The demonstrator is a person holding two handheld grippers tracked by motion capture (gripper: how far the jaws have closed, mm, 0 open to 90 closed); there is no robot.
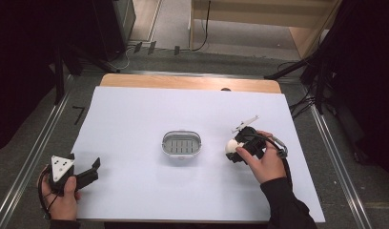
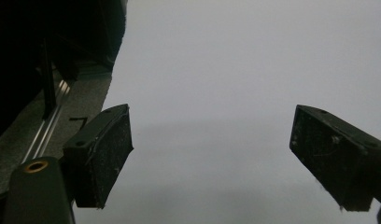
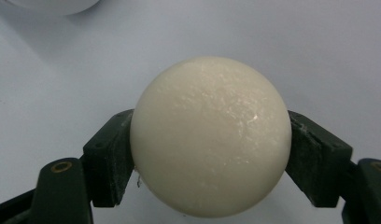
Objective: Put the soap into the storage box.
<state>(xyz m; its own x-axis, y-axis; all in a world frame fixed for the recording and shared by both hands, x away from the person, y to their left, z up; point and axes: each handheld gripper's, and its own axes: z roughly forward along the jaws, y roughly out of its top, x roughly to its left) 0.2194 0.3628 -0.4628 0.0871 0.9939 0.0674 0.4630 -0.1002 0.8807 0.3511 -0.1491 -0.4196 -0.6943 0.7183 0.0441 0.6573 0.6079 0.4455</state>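
Right tool (image 3: 211,154) clamped on white ball (image 3: 211,135); left tool (image 2: 212,158) apart, idle. Next, probably: carry to slotted dish (image 1: 182,144) (release gently).

The left tongs (image 2: 212,163) stand wide apart, one black pad (image 2: 102,156) at seven o'clock and the other at four o'clock, with nothing between them. Beyond them spreads the pale desk (image 2: 235,70). At nine o'clock runs what may be a metal rail (image 2: 51,123) on grey floor (image 2: 81,95).
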